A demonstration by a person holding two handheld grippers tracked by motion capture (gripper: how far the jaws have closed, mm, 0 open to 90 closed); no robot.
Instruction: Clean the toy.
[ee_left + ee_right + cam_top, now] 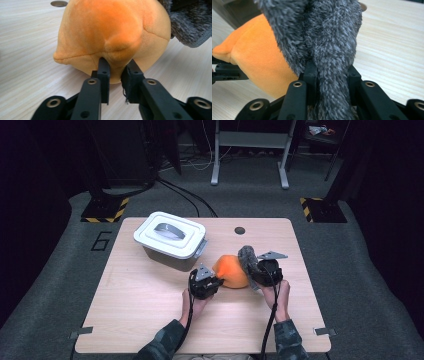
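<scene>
High view: left tongs (216,282) pinched onto orange plush (231,270), right tongs (256,270) clamped on its grey fuzzy part (247,258).

Orange plush toy (112,32), shaggy grey cloth (324,37), matt pale wood table (145,310).

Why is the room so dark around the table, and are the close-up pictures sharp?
High view: the wooden table is lit and its surroundings fall into black. Left gripper view: the orange plush looks soft, slightly blurred. Right gripper view: the grey fuzzy cloth shows crisp fibres; the table behind blurs.
</scene>
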